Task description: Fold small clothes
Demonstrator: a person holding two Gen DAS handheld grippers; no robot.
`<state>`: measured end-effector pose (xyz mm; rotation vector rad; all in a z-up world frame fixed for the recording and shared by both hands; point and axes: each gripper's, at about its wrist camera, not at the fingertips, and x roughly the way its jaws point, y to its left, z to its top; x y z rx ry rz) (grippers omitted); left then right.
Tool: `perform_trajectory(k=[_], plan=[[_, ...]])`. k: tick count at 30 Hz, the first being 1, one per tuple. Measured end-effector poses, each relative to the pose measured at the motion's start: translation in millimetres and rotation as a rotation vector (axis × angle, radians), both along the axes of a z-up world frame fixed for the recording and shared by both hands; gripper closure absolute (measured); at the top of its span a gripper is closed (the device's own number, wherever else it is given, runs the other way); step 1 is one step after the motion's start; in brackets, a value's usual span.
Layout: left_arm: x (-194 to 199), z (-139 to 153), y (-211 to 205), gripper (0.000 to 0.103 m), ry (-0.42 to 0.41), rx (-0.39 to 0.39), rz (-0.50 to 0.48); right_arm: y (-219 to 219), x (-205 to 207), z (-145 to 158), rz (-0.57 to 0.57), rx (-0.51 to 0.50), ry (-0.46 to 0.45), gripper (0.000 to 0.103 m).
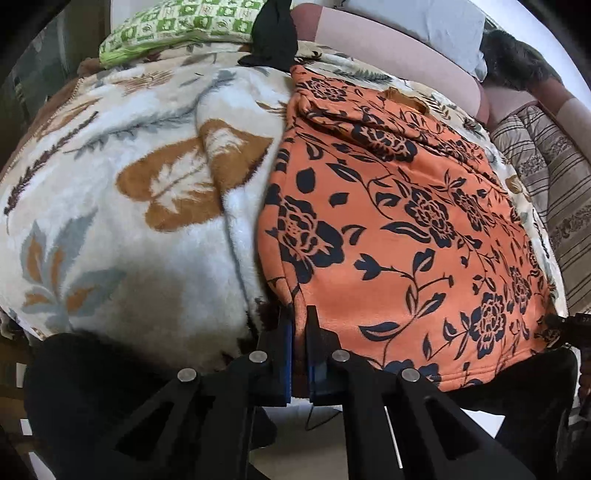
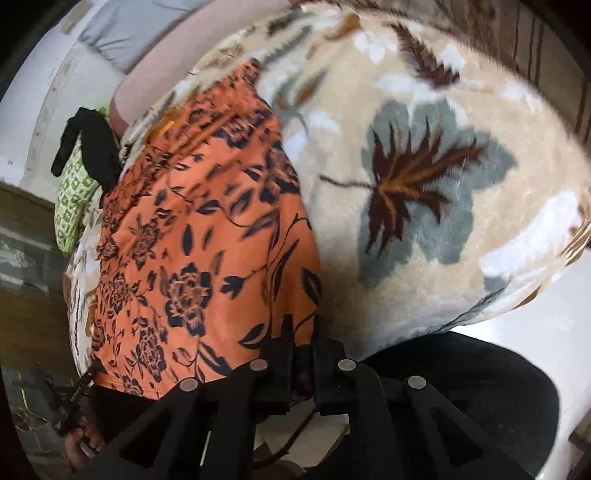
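Orange garment (image 1: 399, 229) with black flowers spread flat over a fleecy leaf-print blanket (image 1: 122, 192) on the bed, filling the centre and right of the left wrist frame. Left tool (image 1: 299, 314) at bottom centre, clenched on the near left corner of the hem, cloth pinched between the blue pads. Right tool (image 2: 301, 325) at bottom centre of its own, blurred frame, closed down on the near right corner of the same garment (image 2: 192, 236), probably with a fold of cloth caught between the fingers, though dark there. Tip of the right tool poking in at the lower right edge of the left wrist frame, touching the hem. Green checked pillow (image 1: 184, 26) at upper left, a black cloth (image 1: 275, 37) heaped just beside it at top centre. Striped bedding (image 1: 546, 173) along the right edge.
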<state>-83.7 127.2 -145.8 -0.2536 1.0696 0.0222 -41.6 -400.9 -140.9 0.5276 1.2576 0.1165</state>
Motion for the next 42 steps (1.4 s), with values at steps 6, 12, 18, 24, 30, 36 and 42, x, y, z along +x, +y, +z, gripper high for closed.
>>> perform_trajectory(k=[6, 12, 18, 24, 30, 36, 42], plan=[[8.2, 4.3, -1.5, 0.098, -0.004, -0.02, -0.014, -2.7, 8.8, 0.3, 0.001, 0.063, -0.003, 0.095], [12.9, -3.3, -3.7, 0.098, 0.006, 0.009, -0.018, -9.8, 13.2, -5.9, -0.028, 0.053, 0.018, 0.091], [13.6, -7.4, -3.7, 0.087, 0.014, 0.001, -0.006, -10.4, 12.5, -15.2, -0.014, 0.058, 0.039, 0.09], [12.0, -14.6, -1.8, 0.075, 0.038, -0.038, 0.0, -15.4, 11.7, -24.4, -0.023, 0.109, 0.061, 0.085], [10.4, -4.6, -4.8, 0.097, 0.006, -0.051, -0.05, -12.6, 12.1, -22.6, 0.017, 0.176, 0.041, 0.082], [20.0, 42.4, 3.1, 0.097, -0.089, -0.165, -0.058, -14.5, 27.3, 9.3, 0.001, 0.362, -0.053, 0.088], [101.1, 117.0, 14.0, 0.097, -0.262, -0.216, -0.117, -15.3, 111.3, 88.0, -0.003, 0.515, -0.264, 0.088]])
